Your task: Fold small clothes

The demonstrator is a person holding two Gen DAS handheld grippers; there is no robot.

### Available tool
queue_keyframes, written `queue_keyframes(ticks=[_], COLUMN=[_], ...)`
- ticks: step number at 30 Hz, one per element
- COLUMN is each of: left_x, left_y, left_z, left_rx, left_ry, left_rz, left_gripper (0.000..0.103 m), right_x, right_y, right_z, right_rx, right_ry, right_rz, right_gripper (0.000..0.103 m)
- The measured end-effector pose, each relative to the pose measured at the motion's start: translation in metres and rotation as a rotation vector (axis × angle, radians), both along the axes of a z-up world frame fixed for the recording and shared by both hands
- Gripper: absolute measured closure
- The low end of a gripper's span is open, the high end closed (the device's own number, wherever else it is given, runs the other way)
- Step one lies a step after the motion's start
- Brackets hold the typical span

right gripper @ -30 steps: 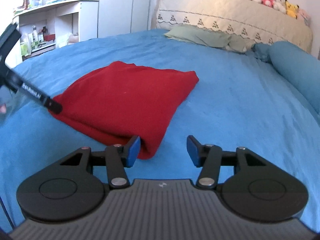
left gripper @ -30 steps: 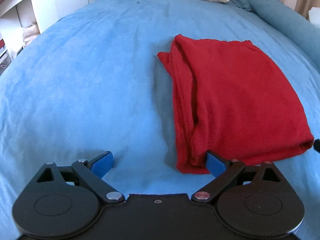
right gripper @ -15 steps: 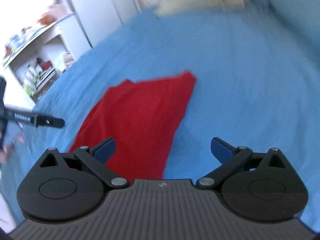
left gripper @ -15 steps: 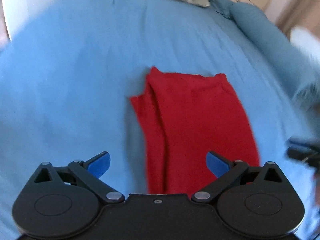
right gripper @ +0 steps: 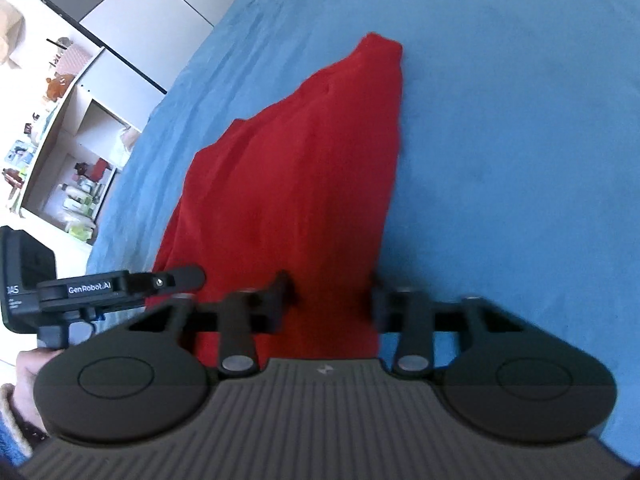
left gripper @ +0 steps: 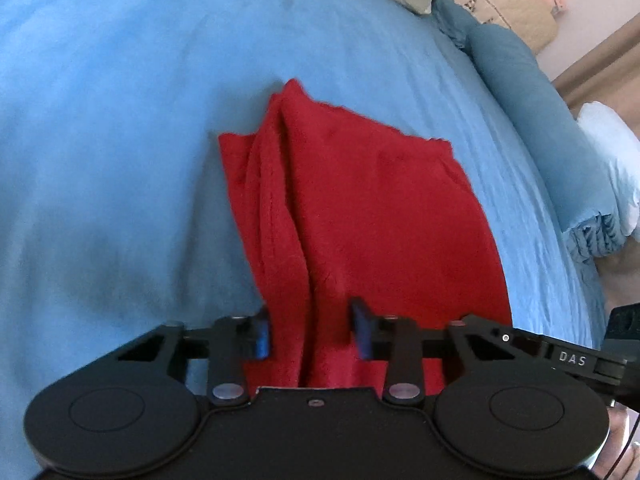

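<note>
— Red cloth (left gripper: 372, 216) on the blue bedspread (left gripper: 120, 120): what changed?

— Half a second ago both claws hung wide apart above it. Now each has narrowed around its near edge.

— Left gripper (left gripper: 314, 334)?

— Partly closed, blue pads (left gripper: 262, 338) pressing a bunched fold.

— Right gripper (right gripper: 330, 300)?

— Likewise drawn in around the cloth's (right gripper: 304, 168) corner; blurred, firm pinch unclear.

Cloth (left gripper: 360, 208) on bed (left gripper: 120, 120), between both grippers' fingers (left gripper: 262, 336)
</note>
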State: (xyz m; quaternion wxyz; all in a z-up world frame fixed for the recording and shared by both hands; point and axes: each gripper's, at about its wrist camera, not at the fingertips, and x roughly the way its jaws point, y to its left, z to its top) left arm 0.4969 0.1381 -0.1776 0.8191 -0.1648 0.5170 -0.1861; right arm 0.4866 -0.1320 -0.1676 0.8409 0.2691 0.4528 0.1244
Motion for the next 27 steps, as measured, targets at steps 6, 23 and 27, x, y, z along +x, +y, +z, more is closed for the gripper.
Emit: queue_keyframes(ticks=[6, 23, 27], left_x=[-0.033, -0.220, -0.228], left_y=[-0.016, -0.118, -0.112], left_z=[0.048, 0.015, 0.008], left_rx=[-0.007, 0.138, 0.182], left_ry=[-0.093, -0.192, -0.211], left_rz=[-0.042, -0.109, -0.032], left_gripper=[0.079, 0.065, 0.045], right_x=[-0.022, -0.249, -0.259], right_y=[-0.003, -0.096, -0.100], right_z=[0.045, 0.028, 0.001], right_rx=[-0.029, -0.059, -0.058], right_ry=[-0.072, -0.099, -0.104], right_rz=[0.003, -0.063, -0.091], right_gripper=[0.066, 0.065, 0.056])
